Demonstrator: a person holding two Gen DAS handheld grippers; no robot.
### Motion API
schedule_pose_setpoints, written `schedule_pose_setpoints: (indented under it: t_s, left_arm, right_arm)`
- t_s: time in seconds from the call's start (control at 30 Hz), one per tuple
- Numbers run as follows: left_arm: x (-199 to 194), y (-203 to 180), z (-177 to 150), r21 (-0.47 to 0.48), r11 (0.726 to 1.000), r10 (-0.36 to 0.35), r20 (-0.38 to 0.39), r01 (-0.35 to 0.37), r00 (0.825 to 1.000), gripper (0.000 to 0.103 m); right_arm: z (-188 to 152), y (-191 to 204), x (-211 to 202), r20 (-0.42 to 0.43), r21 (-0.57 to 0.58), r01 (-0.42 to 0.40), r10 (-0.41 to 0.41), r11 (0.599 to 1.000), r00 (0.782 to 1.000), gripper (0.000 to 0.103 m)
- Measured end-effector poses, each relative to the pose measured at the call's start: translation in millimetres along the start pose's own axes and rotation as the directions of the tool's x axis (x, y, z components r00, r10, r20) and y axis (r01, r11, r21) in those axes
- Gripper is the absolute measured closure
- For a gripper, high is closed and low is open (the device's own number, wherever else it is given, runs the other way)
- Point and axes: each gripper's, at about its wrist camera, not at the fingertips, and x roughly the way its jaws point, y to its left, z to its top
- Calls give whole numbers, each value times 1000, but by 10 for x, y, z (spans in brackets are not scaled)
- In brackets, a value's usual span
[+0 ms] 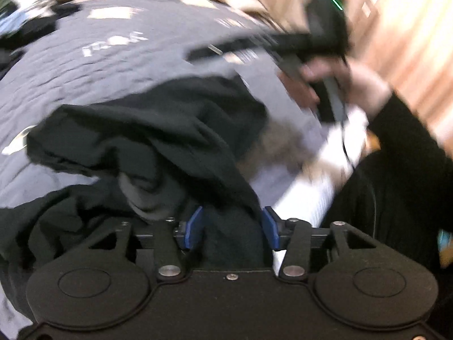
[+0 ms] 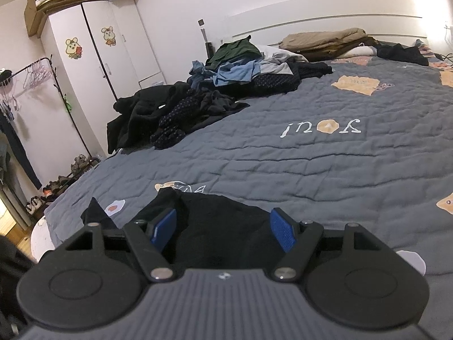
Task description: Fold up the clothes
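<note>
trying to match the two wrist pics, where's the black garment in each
Left wrist: the black garment is crumpled across the centre, running down between the left gripper pads.
Right wrist: black garment lies low centre, between the open right gripper pads.
Shared landmark: the white "you" lettering on the grey quilt.

black garment [image 2: 220,226] on the grey quilted bedspread [image 2: 311,155] with peach patches; blue, green clothes pile [image 2: 235,68] beyond.
</note>
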Motion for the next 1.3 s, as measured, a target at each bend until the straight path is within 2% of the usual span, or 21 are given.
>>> schedule_pose_setpoints:
  t_s: [0.13, 0.27, 0.33, 0.37, 0.43, 0.53, 0.63, 0.73, 0.77, 0.83, 0.97, 1.0, 1.07, 1.1, 1.13, 1.17, 1.23, 1.3]
  left_arm:
    - [125, 167, 216, -122, 992, -20, 36, 25, 999, 53]
    - [412, 195, 370, -160, 987, -11, -8, 9, 1000, 56]
    - [463, 215, 434, -183, 982, -33, 26, 37, 999, 87]
    - [441, 217, 499, -187, 981, -33, 58, 44, 998, 87]
    - [378, 217, 640, -189, 980, -31, 126, 55, 991, 94]
    - [96, 200, 984, -167, 986, 31, 243, 10, 969, 96]
    - [-238, 200, 1359, -166, 985, 100, 348, -44, 932, 97]
    - [-682, 138, 1763, -160, 983, 158, 465, -93, 871, 97]
    - [-847, 91, 1895, -158, 981, 176, 505, -110, 845, 97]
    - [-1198, -16, 2105, -162, 978, 204, 590, -133, 781, 97]
    - [-1863, -269, 2362, -184, 971, 240, 731, -153, 639, 97]
    - [-1990, -335, 2403, -185, 970, 245, 752, -160, 612, 97]
    - [-2168, -472, 2441, -182, 966, 257, 771, -185, 582, 97]
    - [-2236, -536, 2455, -180, 963, 263, 777, -199, 572, 97]
    - [-2251, -587, 2456, -177, 960, 272, 773, -217, 574, 97]
    - [-2234, -614, 2442, -178, 957, 281, 764, -229, 581, 97]
    - [-2145, -624, 2392, -189, 952, 299, 736, -240, 607, 97]
    - [-2014, -604, 2315, -202, 951, 308, 713, -235, 630, 97]
  right_arm:
    - [12, -12, -28, 11, 3, -1, 1, 1000, 1000, 30]
    - [24, -32, -60, 21, 8, 0, 0, 1000, 1000, 30]
    - [32, -37, -82, 27, 9, -2, 1, 1000, 1000, 30]
    - [40, -41, -100, 33, 9, -3, 3, 1000, 999, 30]
    - [71, -48, -176, 68, 4, 9, -10, 1000, 998, 30]
    - [141, -96, -327, 129, 11, 9, -10, 1000, 992, 30]
    - [209, -169, -492, 190, 46, -1, -8, 999, 982, 30]
    - [267, -232, -606, 238, 73, -20, 2, 997, 971, 30]
    - [282, -247, -630, 249, 79, -25, 4, 997, 968, 30]
    - [309, -269, -670, 269, 86, -29, 5, 996, 963, 30]
    - [349, -289, -717, 294, 92, -26, -3, 995, 956, 30]
    - [355, -297, -725, 299, 96, -25, -5, 995, 954, 30]
    - [371, -283, -737, 305, 97, -27, -4, 995, 952, 30]
    - [379, -275, -744, 308, 98, -28, -3, 995, 952, 30]
    - [391, -237, -758, 310, 90, -36, 7, 995, 951, 30]
    - [402, -194, -773, 313, 80, -45, 18, 996, 950, 30]
    - [420, -26, -800, 325, 41, -89, 71, 995, 943, 30]
    - [429, 250, -735, 328, -18, -118, 117, 993, 938, 24]
